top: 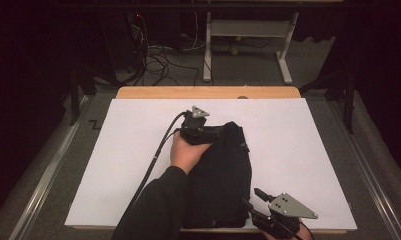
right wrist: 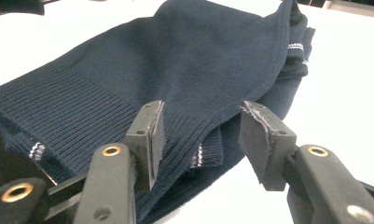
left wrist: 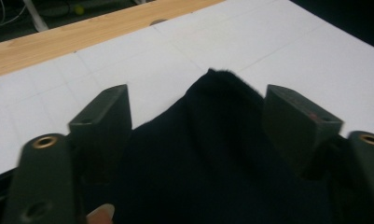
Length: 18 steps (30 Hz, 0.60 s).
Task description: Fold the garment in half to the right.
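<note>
A dark navy knitted garment (top: 223,175) lies folded on the white board (top: 298,140), its length running from the middle to the near edge. My left gripper (top: 221,133) rests at the garment's far end, held by a hand in a black sleeve. In the left gripper view that gripper (left wrist: 196,93) is open, with the garment's far corner (left wrist: 212,163) lying between the wide-apart jaws. My right gripper (top: 250,198) is at the garment's near right corner. In the right gripper view it (right wrist: 203,112) stands open, its jaws either side of the ribbed hem (right wrist: 184,60).
The white board lies on a wooden table (top: 208,92), whose far edge shows as a bare strip (left wrist: 82,35). Bare board lies left and right of the garment. Beyond the table are a dark floor, cables (top: 158,60) and a white desk frame (top: 248,30).
</note>
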Each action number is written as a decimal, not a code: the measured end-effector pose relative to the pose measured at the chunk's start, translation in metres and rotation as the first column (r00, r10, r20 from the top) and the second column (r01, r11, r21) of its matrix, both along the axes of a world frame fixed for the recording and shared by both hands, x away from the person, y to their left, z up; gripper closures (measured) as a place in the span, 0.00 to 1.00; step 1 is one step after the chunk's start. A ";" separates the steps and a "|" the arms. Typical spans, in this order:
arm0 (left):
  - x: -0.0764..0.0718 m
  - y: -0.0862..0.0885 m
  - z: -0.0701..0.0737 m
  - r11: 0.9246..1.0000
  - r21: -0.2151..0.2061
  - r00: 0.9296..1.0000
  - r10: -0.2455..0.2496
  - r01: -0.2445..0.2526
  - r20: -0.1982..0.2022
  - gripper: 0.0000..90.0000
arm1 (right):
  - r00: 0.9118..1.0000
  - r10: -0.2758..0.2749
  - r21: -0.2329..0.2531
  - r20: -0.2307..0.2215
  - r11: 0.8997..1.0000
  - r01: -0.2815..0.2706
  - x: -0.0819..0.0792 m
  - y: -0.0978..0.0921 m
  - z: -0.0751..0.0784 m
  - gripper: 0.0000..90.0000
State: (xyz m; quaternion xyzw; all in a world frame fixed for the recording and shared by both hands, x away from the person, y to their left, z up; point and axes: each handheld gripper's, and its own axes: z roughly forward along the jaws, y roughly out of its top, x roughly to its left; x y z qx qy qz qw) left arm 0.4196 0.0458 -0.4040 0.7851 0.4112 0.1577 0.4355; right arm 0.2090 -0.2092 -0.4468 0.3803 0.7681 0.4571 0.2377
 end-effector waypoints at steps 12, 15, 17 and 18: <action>-0.028 0.061 -0.015 0.999 -0.050 1.000 0.006 -0.006 0.011 0.16 | 1.000 0.002 -0.012 -0.012 1.000 -0.003 0.002 0.003 -0.002 0.57; -0.035 0.078 -0.022 0.998 -0.057 1.000 0.009 -0.009 0.003 0.15 | 1.000 0.004 -0.014 -0.015 1.000 -0.004 0.003 0.004 -0.003 0.57; -0.040 0.090 -0.027 0.998 -0.068 1.000 0.015 -0.015 0.001 0.15 | 1.000 0.002 -0.011 -0.015 1.000 -0.003 0.004 0.003 -0.004 0.56; -0.042 0.093 -0.028 0.997 -0.069 1.000 0.019 -0.018 0.001 0.15 | 1.000 0.000 -0.010 -0.016 1.000 0.000 0.005 0.003 -0.004 0.56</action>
